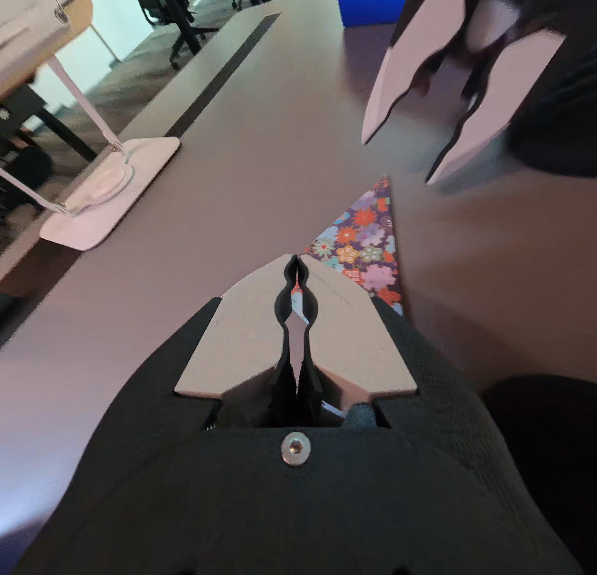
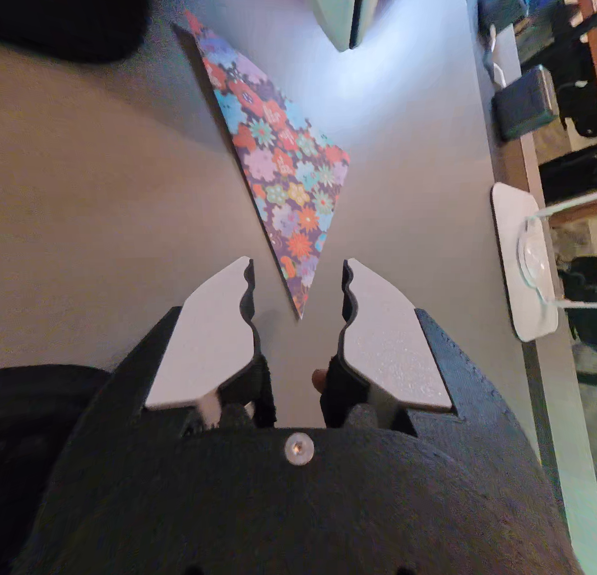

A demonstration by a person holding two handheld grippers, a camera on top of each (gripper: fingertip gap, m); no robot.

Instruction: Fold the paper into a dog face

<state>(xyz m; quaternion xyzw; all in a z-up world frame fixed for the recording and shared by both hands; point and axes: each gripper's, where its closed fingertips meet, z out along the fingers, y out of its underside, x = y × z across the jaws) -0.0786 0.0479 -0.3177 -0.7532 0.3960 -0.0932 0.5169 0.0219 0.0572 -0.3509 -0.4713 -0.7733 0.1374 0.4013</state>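
Note:
The paper (image 2: 284,171) is folded into a triangle with a flower print in purple, red and blue. It lies flat on the grey table (image 2: 97,171). My right gripper (image 2: 297,262) is open, and its fingers stand on either side of the triangle's near tip, just above it. It also shows in the left wrist view (image 1: 397,162), hovering past the paper's far corner. My left gripper (image 1: 296,262) is shut and sits low over the paper (image 1: 365,236), which shows through the gap between its fingers. It does not seem to hold the paper. In the right wrist view, the left gripper (image 2: 350,26) is at the top.
A white stand base (image 1: 106,187) with a clear stem stands on the table at the left, and shows near the table's edge in the right wrist view (image 2: 523,262). A blue object (image 1: 365,0) stands at the far end. A black object (image 2: 64,10) lies beside the paper.

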